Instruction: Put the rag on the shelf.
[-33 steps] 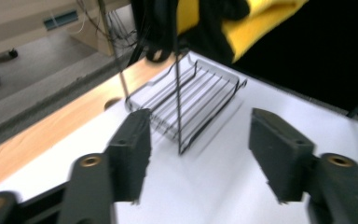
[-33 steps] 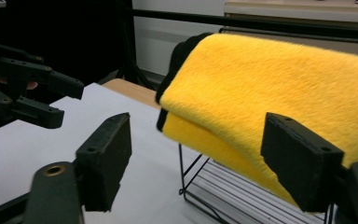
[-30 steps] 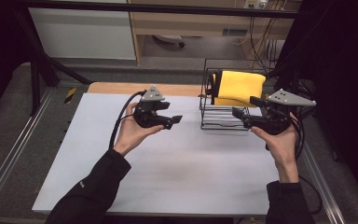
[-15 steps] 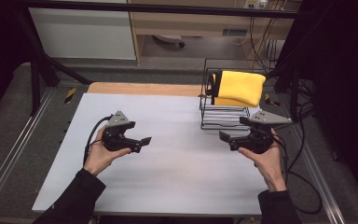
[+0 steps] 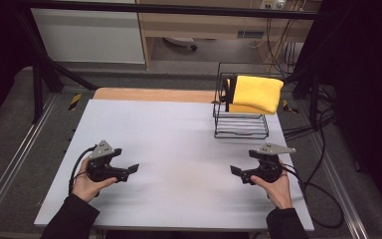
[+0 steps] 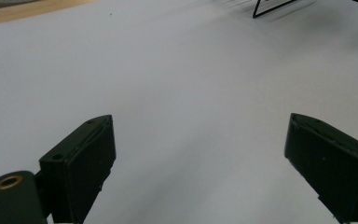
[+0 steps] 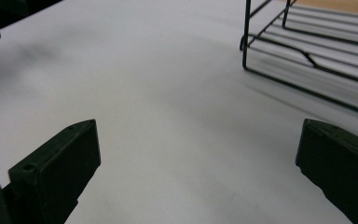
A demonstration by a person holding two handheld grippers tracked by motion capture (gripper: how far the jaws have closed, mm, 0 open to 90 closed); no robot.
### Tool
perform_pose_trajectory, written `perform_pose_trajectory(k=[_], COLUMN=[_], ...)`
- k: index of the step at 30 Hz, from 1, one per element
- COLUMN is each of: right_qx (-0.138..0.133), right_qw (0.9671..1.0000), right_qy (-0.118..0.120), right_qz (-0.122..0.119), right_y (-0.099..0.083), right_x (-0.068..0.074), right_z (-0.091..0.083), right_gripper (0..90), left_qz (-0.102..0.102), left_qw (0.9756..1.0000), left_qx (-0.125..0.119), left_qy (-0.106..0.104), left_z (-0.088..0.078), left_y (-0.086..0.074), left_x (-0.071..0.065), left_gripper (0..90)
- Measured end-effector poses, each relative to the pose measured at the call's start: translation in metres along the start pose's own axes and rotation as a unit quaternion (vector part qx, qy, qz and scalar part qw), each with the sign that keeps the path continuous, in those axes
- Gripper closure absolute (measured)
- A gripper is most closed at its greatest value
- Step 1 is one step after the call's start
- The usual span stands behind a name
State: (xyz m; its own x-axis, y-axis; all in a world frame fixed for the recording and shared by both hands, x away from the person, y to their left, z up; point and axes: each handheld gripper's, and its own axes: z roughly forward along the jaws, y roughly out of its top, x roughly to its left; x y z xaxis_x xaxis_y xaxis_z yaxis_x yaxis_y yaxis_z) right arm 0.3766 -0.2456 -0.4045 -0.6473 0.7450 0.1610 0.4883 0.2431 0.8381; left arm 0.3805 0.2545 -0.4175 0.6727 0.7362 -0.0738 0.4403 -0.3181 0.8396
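While both hands rest low on the white counter (image 5: 179, 144), the left tongs (image 5: 133, 169) sit near its left front corner and the right tongs (image 5: 235, 171) near its right front, well apart, their tips pointing toward each other across bare surface. Each set of tongs stands wide with nothing between its jaws; the left jaws have just been opening, and so have the right. In the left gripper view the left tongs (image 6: 200, 163) frame only counter, and the outer part of each jaw is cut off by the picture's lower edge. In the right gripper view the right tongs (image 7: 200, 168) are cropped the same way.

The yellow towel (image 5: 254, 93) hangs folded over the top of the black wire rack (image 5: 241, 127) at the far right of the counter, well away from both tongs (its lower edge is draped behind the wires, so how far down it reaches is hard to make out). The rack's base bars show in the right gripper view (image 7: 307, 51), cut off at the top and blurred; a single corner of it (image 6: 272, 7) shows in the left gripper view. Cables (image 5: 323, 199) trail off the counter's right side into shadow.
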Motion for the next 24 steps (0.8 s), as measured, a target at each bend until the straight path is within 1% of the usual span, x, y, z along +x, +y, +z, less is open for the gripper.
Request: perform_pose_trajectory(k=[1, 3, 4, 7, 8, 10, 11, 12, 14, 18, 22, 24], right_qx=[0.002, 0.002, 0.006, 0.004, 0.004, 0.008, 0.012, 0.016, 0.015, 0.024, 0.030, 0.029], right_qw=[1.0000, 1.0000, 1.0000, 0.9999, 0.9999, 0.9999, 0.9998, 0.9998, 0.9998, 0.9997, 0.9995, 0.9995], right_qy=[0.001, 0.004, 0.006, 0.014, 0.014, 0.015, 0.014, 0.013, 0.014, 0.007, 0.011, 0.008], right_qz=[-0.002, -0.002, 0.002, 0.001, 0.000, 0.003, 0.004, 0.006, 0.005, 0.001, 0.000, -0.002], right_y=[-0.004, -0.011, -0.015, -0.025, -0.028, -0.035, -0.038, -0.041, -0.045, -0.048, -0.049, -0.049], right_x=[-0.001, -0.004, -0.005, -0.007, -0.008, -0.009, -0.009, -0.010, -0.011, -0.013, -0.012, -0.012], right_z=[0.000, -0.001, -0.002, -0.005, -0.007, -0.009, -0.010, -0.011, -0.012, -0.011, -0.009, -0.010], right_gripper=[0.7, 0.6, 0.6, 0.6, 0.7, 0.7, 0.6, 0.6, 0.6, 0.7, 0.7, 0.7], left_qz=[0.000, 0.006, 0.005, 0.004, 0.003, 0.007, 0.010, 0.008, 0.007, 0.005, 0.001, 0.004], left_qw=[1.0000, 0.9999, 0.9999, 0.9999, 0.9999, 0.9998, 0.9998, 0.9998, 0.9998, 0.9997, 0.9997, 0.9997], left_qx=[0.002, 0.011, 0.012, 0.013, 0.013, 0.017, 0.019, 0.018, 0.016, 0.023, 0.023, 0.023], left_qy=[0.002, 0.005, 0.005, 0.004, 0.002, 0.002, 0.005, 0.006, 0.006, 0.006, 0.006, 0.005], left_z=[-0.001, -0.003, -0.004, -0.008, -0.009, -0.010, -0.010, -0.011, -0.012, -0.012, -0.013, -0.013], left_y=[-0.003, -0.009, -0.010, -0.017, -0.021, -0.025, -0.027, -0.028, -0.032, -0.037, -0.038, -0.038], left_x=[0.001, 0.002, 0.003, 0.004, 0.004, 0.005, 0.005, 0.005, 0.006, 0.005, 0.005, 0.004], left_gripper=[8.8, 8.8, 8.8, 8.8, 8.8, 8.8, 8.8, 8.8, 8.8, 8.8, 8.8, 8.8])
